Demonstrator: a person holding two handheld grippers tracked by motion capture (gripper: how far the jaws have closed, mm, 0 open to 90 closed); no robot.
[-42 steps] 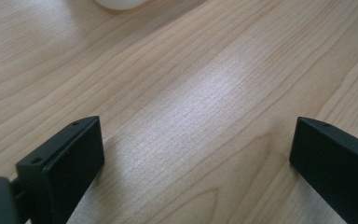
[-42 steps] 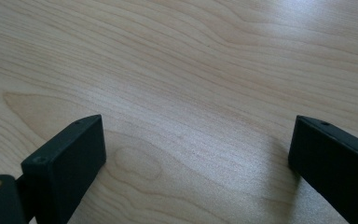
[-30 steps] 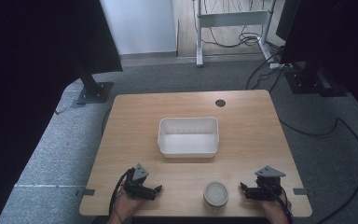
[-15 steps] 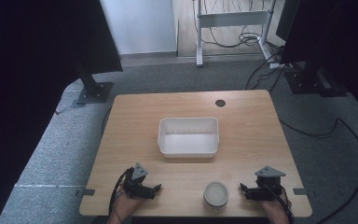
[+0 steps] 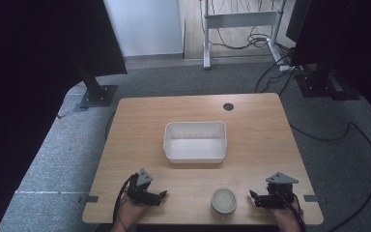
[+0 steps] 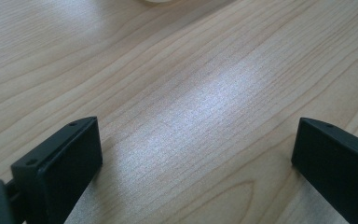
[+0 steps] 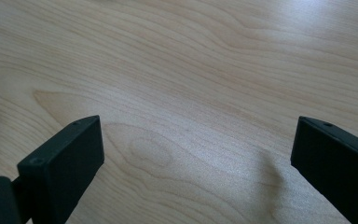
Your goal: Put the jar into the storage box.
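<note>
Wooden tabletop in the high view carried a white tub and, untouched between left gripper and right gripper, a small round container. Both gripper views showed jaws spread wide over bare wood; nothing seemed begun.

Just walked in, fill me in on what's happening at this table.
A person rests a gripper in each hand at the near edge of a wooden table. The left gripper and the right gripper both sit open, holding nothing. A small round white container stands between them, nearer the right one. A white rectangular tub sits mid-table.
</note>
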